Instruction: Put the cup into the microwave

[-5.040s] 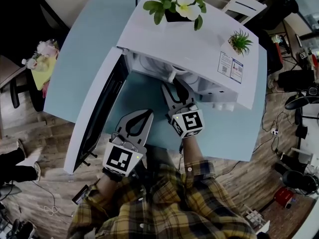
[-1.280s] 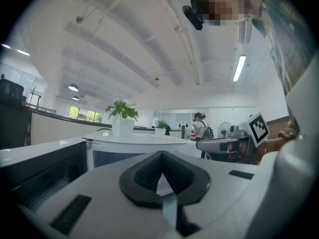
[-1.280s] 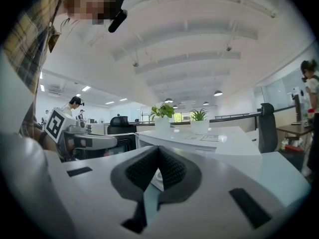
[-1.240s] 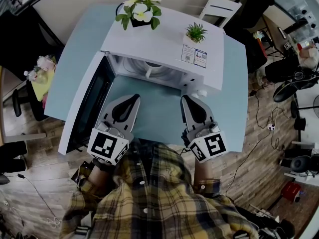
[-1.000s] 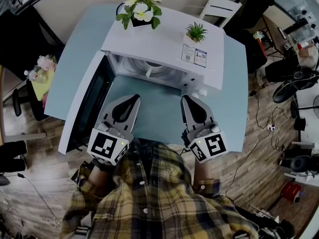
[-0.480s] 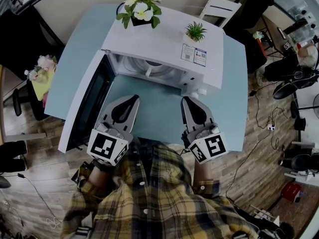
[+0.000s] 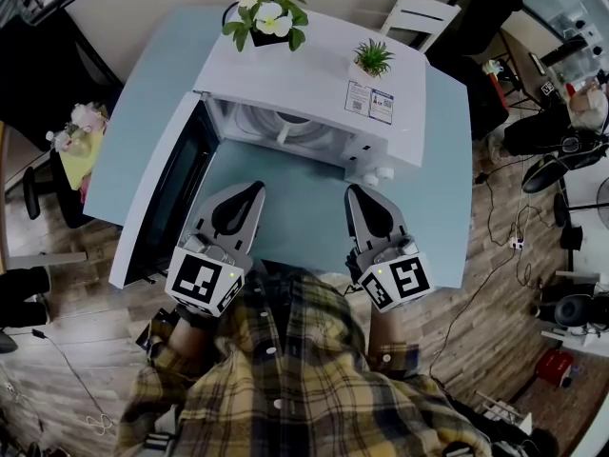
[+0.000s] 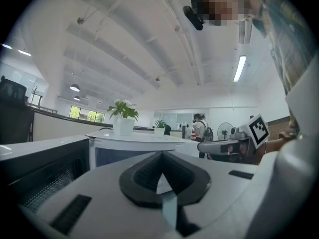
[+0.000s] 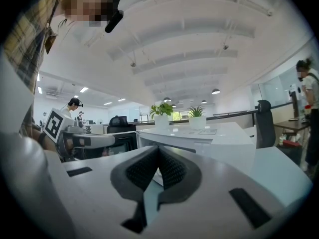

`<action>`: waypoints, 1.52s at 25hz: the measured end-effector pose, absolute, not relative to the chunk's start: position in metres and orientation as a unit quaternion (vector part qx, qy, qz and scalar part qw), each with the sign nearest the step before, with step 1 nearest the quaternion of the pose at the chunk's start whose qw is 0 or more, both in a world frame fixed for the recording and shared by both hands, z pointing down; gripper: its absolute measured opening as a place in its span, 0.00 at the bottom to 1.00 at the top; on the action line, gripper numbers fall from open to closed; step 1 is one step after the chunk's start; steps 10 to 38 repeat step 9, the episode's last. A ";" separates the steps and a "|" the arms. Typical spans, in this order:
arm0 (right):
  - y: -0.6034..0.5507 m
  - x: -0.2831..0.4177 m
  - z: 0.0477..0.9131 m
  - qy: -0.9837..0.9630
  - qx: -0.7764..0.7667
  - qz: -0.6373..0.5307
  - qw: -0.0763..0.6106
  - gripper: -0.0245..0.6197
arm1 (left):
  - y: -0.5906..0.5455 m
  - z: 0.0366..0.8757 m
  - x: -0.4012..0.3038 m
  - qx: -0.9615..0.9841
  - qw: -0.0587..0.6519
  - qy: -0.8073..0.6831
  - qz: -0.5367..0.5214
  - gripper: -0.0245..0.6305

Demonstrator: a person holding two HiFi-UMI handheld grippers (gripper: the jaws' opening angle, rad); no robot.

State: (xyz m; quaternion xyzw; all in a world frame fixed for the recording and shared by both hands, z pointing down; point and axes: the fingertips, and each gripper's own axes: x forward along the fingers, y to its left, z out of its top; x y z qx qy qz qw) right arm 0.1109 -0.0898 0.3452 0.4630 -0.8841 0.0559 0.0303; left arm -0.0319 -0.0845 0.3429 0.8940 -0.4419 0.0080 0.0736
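The white microwave stands on the light blue table with its door swung open to the left. Inside the cavity, on the round turntable, shows part of a small white cup; the microwave's top hides the rest. My left gripper and right gripper hover side by side over the table's near part, both pointing at the microwave and well short of it. Both are shut with nothing between the jaws. The left gripper and the right gripper show their tips meeting in their own views.
On the microwave's top stand a flowering pot plant and a small green plant. A white chair is behind the table. Desks, cables and office gear crowd the floor at the right. A person stands far off in the room.
Five seconds ago my right gripper reached into the microwave's cavity; it has since drawn back to the table's near part beside the left one. Over the last second neither gripper moved.
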 end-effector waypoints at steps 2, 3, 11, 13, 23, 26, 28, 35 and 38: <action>-0.090 0.111 0.347 -0.884 0.463 0.057 0.032 0.04 | -0.084 0.343 -0.032 0.894 0.072 -0.442 0.009 0.03; -0.090 0.112 0.347 -0.884 0.463 0.057 0.033 0.04 | -0.083 0.343 -0.032 0.894 0.071 -0.443 0.009 0.03; -0.089 0.112 0.349 -0.885 0.460 0.059 0.036 0.04 | -0.080 0.344 -0.031 0.891 0.075 -0.449 0.011 0.03; -0.089 0.112 0.349 -0.885 0.460 0.059 0.036 0.04 | -0.080 0.344 -0.031 0.891 0.075 -0.449 0.011 0.03; -0.089 0.112 0.349 -0.885 0.460 0.059 0.036 0.04 | -0.080 0.344 -0.031 0.891 0.075 -0.449 0.011 0.03; -0.089 0.112 0.349 -0.885 0.460 0.059 0.036 0.04 | -0.080 0.344 -0.031 0.891 0.075 -0.449 0.011 0.03; -0.089 0.112 0.349 -0.885 0.460 0.059 0.036 0.04 | -0.080 0.344 -0.031 0.891 0.075 -0.449 0.011 0.03; -0.089 0.112 0.349 -0.885 0.460 0.059 0.036 0.04 | -0.080 0.344 -0.031 0.891 0.075 -0.449 0.011 0.03; -0.089 0.112 0.349 -0.885 0.460 0.059 0.036 0.04 | -0.080 0.344 -0.031 0.891 0.075 -0.449 0.011 0.03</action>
